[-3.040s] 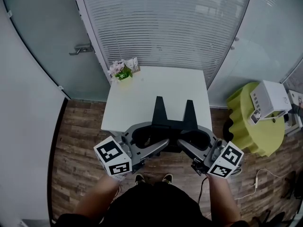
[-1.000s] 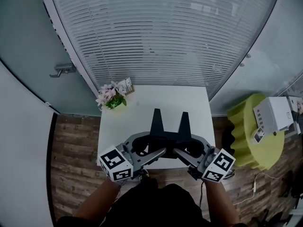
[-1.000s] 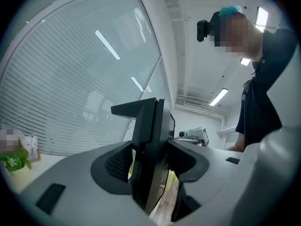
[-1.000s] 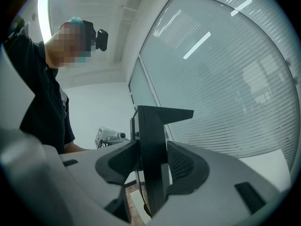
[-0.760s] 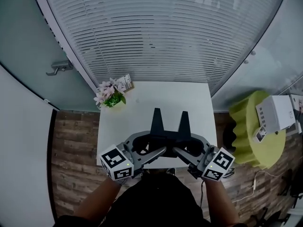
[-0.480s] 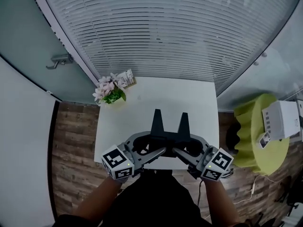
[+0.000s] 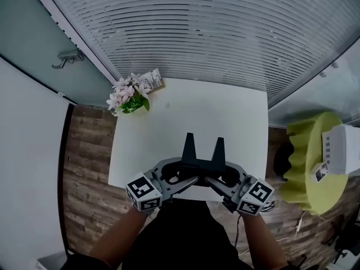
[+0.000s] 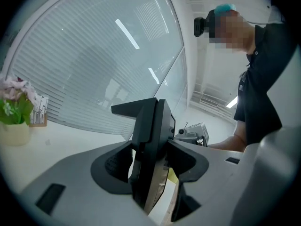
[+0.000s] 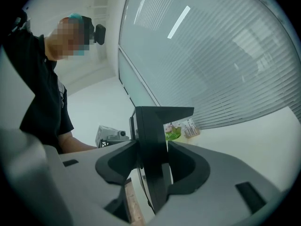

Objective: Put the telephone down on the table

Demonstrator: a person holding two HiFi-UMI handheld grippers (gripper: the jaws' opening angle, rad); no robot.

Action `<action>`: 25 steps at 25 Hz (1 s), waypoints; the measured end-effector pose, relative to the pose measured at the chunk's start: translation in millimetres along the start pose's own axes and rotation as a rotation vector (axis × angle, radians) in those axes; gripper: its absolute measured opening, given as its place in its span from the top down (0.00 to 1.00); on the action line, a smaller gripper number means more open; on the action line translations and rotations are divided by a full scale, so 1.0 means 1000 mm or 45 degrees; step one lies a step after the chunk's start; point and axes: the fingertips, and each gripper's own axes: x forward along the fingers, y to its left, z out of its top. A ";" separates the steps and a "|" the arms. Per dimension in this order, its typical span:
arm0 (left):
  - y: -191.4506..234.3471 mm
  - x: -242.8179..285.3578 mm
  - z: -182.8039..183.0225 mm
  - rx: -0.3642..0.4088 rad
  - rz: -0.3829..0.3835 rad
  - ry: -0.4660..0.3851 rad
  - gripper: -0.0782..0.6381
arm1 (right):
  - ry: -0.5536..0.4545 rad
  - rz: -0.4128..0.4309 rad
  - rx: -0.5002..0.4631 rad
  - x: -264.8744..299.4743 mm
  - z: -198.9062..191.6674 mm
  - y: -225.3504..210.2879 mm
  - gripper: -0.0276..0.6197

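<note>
- left gripper: jaws pinch one side edge of the telephone, pads pressing on both faces. right gripper clamps the opposite edge the same way.
- The telephone hangs between the two grippers with its two black prongs pointing away from the person. It sits over the near edge of the white table; can't tell if it touches the top.
- Step in hand, my read: lowering it. To do it well, keep both grips level with each other and carry it further in from the near edge. Let the base land flat, and spread the jaws only once the table bears it.
- Likely risk: letting go on one side first would tip it.
- Only the head view gives the position over the table. It also shows the flower pot at the far left corner, well apart, and a green stool off right.
- Only the gripper views show the pad contact on the telephone.
- Farthest: blinds behind the table.
</note>
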 end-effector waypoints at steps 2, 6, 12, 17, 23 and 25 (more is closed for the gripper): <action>0.004 0.002 -0.013 -0.027 0.008 0.014 0.58 | 0.022 0.001 0.018 0.000 -0.012 -0.006 0.64; 0.016 0.009 -0.031 -0.073 0.019 0.034 0.57 | 0.045 -0.007 0.061 0.002 -0.031 -0.022 0.64; 0.038 0.025 -0.049 -0.111 0.027 0.065 0.57 | 0.064 -0.032 0.101 0.005 -0.047 -0.050 0.63; 0.058 0.039 -0.056 -0.135 0.032 0.102 0.57 | 0.082 -0.052 0.125 0.010 -0.053 -0.074 0.63; 0.087 0.054 -0.065 -0.145 0.052 0.143 0.57 | 0.110 -0.080 0.178 0.020 -0.063 -0.106 0.62; 0.096 0.059 -0.067 -0.154 0.059 0.154 0.56 | 0.123 -0.086 0.191 0.024 -0.065 -0.117 0.62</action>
